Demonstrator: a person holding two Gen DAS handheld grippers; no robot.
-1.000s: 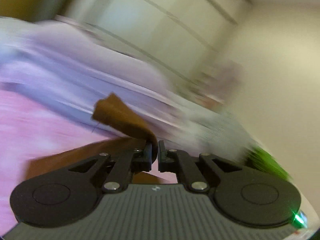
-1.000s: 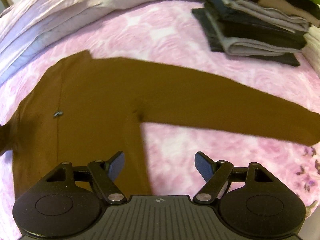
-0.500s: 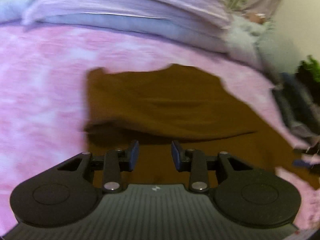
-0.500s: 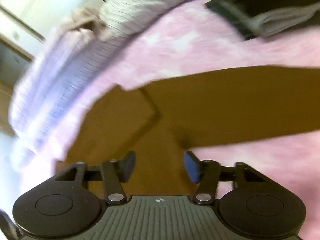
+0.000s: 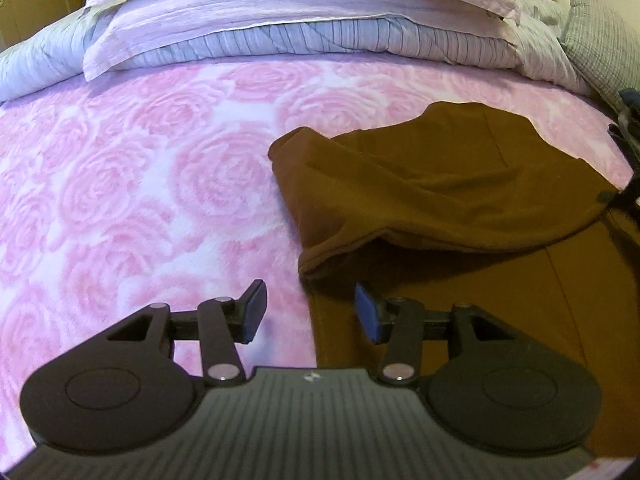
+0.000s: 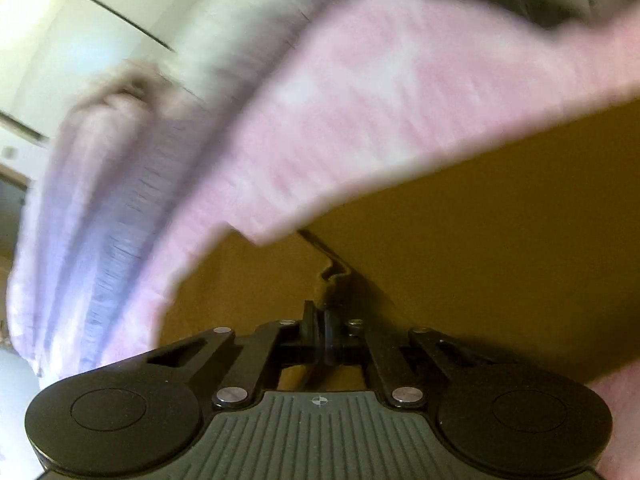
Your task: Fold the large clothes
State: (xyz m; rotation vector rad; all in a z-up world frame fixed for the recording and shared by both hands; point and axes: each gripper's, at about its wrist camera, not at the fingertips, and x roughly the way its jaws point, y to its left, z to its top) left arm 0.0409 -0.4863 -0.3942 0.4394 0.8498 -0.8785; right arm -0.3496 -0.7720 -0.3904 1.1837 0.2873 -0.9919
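A brown long-sleeved garment (image 5: 440, 184) lies on the pink rose-patterned bedspread (image 5: 140, 184), with one side folded over onto its body. My left gripper (image 5: 308, 312) hovers open just over the garment's left edge, with nothing between its blue pads. In the blurred right wrist view the same brown garment (image 6: 480, 240) fills the lower right. My right gripper (image 6: 320, 320) is shut on a pinch of that brown cloth near a seam.
Lilac and striped pillows and bedding (image 5: 300, 20) are stacked along the far side of the bed. A grey checked pillow (image 5: 600, 40) and dark clothes (image 5: 630, 120) sit at the right edge. The right wrist view shows a pale wall or wardrobe (image 6: 80, 20) beyond.
My left gripper let go of the brown cloth, opened wider and drew back to the left. My right gripper closed on the garment and tilted upward.
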